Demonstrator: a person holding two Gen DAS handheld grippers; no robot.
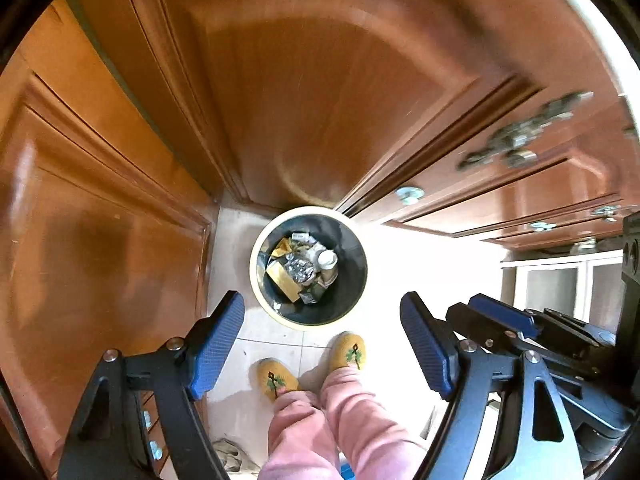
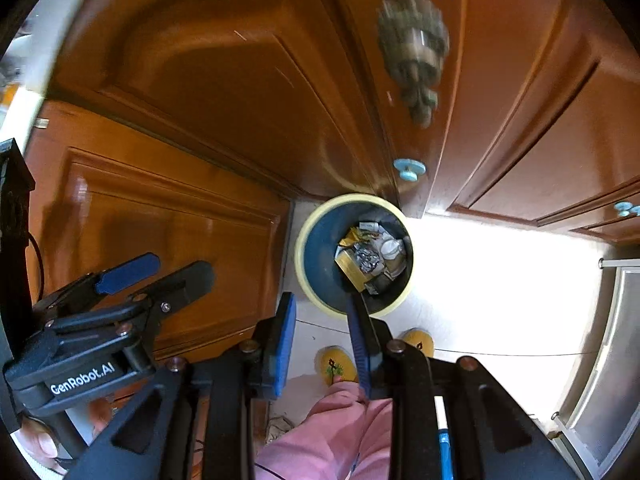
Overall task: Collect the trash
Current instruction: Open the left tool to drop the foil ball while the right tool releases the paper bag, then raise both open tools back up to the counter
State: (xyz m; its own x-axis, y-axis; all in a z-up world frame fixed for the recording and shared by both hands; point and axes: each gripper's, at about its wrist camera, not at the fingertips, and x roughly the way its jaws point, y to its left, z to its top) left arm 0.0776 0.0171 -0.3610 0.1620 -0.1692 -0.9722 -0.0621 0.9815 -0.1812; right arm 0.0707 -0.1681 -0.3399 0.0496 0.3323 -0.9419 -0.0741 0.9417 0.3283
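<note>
A cream-rimmed dark trash bin [image 1: 308, 266] stands upright on the floor, holding crumpled trash [image 1: 302, 270].

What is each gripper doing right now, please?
Left gripper: open, fingers wide apart, holding nothing.
Right gripper: open, fingers apart, holding nothing, above the trash bin.

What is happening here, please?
A person in pink trousers and yellow slippers stands over a round bin on the floor beside wooden cabinet doors. The bin already holds trash: paper, foil, a cup. Both the left gripper and the right gripper are open with nothing between their fingers.
</note>
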